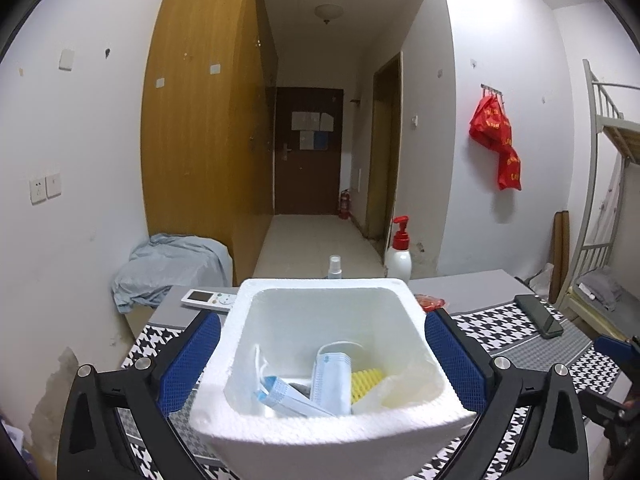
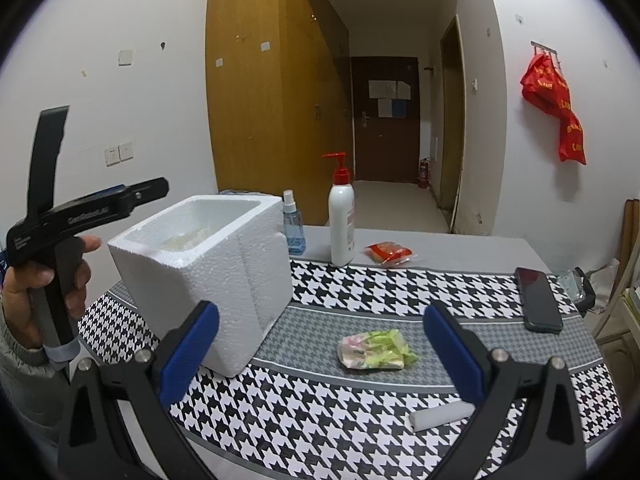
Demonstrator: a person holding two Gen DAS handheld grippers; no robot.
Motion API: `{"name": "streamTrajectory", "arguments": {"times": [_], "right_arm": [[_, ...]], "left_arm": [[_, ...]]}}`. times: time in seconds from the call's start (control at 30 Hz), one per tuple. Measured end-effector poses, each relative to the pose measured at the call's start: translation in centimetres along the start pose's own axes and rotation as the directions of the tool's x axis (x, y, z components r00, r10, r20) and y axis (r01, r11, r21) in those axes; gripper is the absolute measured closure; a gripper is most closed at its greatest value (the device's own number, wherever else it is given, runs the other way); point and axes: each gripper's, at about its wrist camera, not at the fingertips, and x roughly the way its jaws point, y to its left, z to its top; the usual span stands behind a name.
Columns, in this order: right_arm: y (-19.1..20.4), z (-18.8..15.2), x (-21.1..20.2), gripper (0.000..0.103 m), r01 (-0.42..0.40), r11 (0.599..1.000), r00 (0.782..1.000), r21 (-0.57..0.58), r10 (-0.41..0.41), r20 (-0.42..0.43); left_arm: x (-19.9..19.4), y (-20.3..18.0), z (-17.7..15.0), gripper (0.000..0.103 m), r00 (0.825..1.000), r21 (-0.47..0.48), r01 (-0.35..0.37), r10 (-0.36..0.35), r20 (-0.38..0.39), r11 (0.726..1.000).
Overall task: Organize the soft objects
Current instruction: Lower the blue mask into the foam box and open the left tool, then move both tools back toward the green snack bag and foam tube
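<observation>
1. Both grippers stand wide open with nothing between their blue pads: the left gripper (image 1: 322,364) hangs over the white foam box (image 1: 320,436), its fingers spread to either side of the box walls without pressing them, and the right gripper (image 2: 320,356) hovers above the houndstooth table mat (image 2: 320,432).
2. Inside the foam box, the left wrist view shows 2 pale blue face masks (image 1: 332,376), one upright and one lying flat toward the left, beside a ridged yellow sponge (image 1: 366,384).
3. On the mat, between the right gripper's fingers, lies a crumpled green-and-pink soft packet (image 2: 374,351), just right of the box.
4. A small white roll (image 2: 438,416) lies on the mat near the right finger.
5. Along the far table edge stand a blue spray bottle (image 2: 293,228) and a white pump bottle with a red head (image 2: 341,216), with a red snack packet (image 2: 390,253) to their right.
6. A black phone (image 2: 538,300) rests on the mat at the right.
7. A white remote (image 1: 208,298) lies behind the box in the left wrist view.
8. A person's hand (image 2: 44,280) holds the left gripper's handle at the left edge of the right wrist view.
</observation>
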Motion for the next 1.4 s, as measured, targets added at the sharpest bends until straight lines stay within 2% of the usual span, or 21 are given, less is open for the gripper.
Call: {"name": "streamTrajectory", "arguments": {"times": [0.23, 0.43, 0.5, 0.63, 0.77, 0.93, 1.1, 1.4], "right_arm": [[-0.4, -0.1, -0.8, 0.000, 0.000, 1.000, 1.000, 0.004, 0.000, 0.015], [-0.5, -0.2, -1.4, 0.000, -0.004, 1.000, 1.000, 0.007, 0.004, 0.028], [-0.5, -0.3, -1.7, 0.000, -0.006, 1.000, 0.999, 0.005, 0.006, 0.033], [-0.5, -0.4, -2.2, 0.000, -0.007, 1.000, 0.999, 0.003, 0.007, 0.040], [-0.7, -0.6, -2.7, 0.000, -0.011, 1.000, 0.999, 0.008, 0.011, 0.048], [-1.0, -1.0, -2.8, 0.000, -0.015, 1.000, 0.999, 0.017, 0.015, 0.042], [-1.1, -1.3, -3.0, 0.000, -0.018, 1.000, 0.999, 0.018, 0.017, 0.037], [-2.2, -2.2, -3.5, 0.000, -0.006, 0.999, 0.999, 0.032, 0.005, 0.040]], "left_arm": [[-1.5, -1.1, -0.9, 0.001, 1.000, 0.030, -0.006, 0.006, 0.017, 1.000], [-2.6, -0.9, -1.8, 0.001, 0.998, -0.017, 0.053, -0.052, 0.031, 0.998], [-3.4, -0.8, -2.1, 0.001, 0.997, -0.039, 0.063, -0.061, 0.055, 0.997], [-5.1, -1.1, -2.6, 0.001, 0.993, -0.031, 0.023, -0.019, 0.121, 0.999], [-6.1, -1.5, -3.5, 0.001, 0.988, -0.052, 0.062, -0.053, 0.144, 0.997], [-6.2, -2.4, -4.3, 0.001, 0.989, -0.052, 0.048, -0.040, 0.146, 0.997], [-6.0, -3.0, -5.0, 0.001, 0.986, -0.061, 0.095, -0.085, 0.145, 0.994], [-5.5, -5.3, -6.5, 0.001, 0.983, -0.003, 0.145, -0.143, 0.114, 0.989]]}}
